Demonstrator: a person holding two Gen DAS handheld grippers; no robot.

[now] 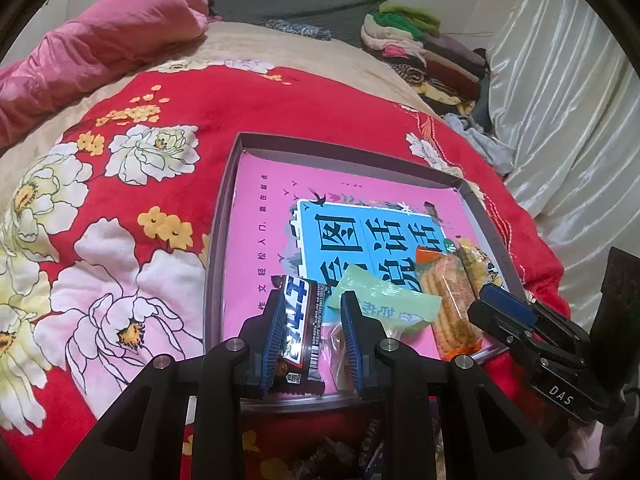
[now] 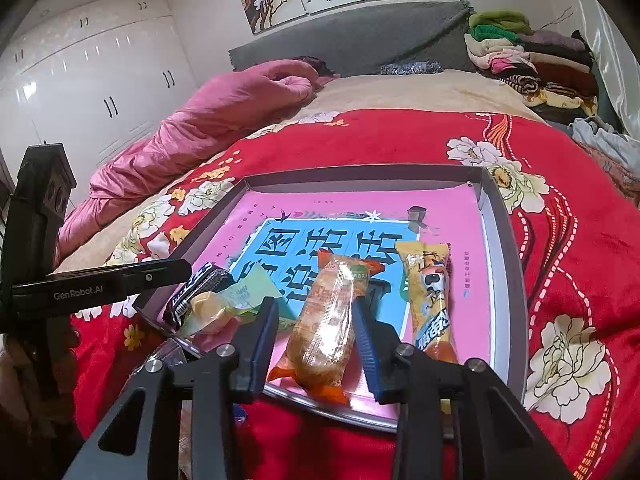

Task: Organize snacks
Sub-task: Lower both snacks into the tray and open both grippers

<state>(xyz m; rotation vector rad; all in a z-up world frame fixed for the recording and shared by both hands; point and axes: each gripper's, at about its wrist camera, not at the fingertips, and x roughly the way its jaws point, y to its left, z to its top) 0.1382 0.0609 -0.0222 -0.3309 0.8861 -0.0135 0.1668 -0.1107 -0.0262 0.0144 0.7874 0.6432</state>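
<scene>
The right gripper (image 2: 316, 316) straddles a cracker packet (image 2: 324, 320) lying in the tray (image 2: 516, 280).

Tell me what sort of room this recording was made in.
Very likely a bedroom. The snack tray sits on a bed covered by a red floral blanket, with a grey padded headboard behind, glossy white wardrobe doors to the left, and folded clothes stacked by the headboard.

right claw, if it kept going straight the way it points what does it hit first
Most likely the cracker pack lying between the right claw fingers, then the pink book lining the tray. Depth is hard to judge here.
</scene>
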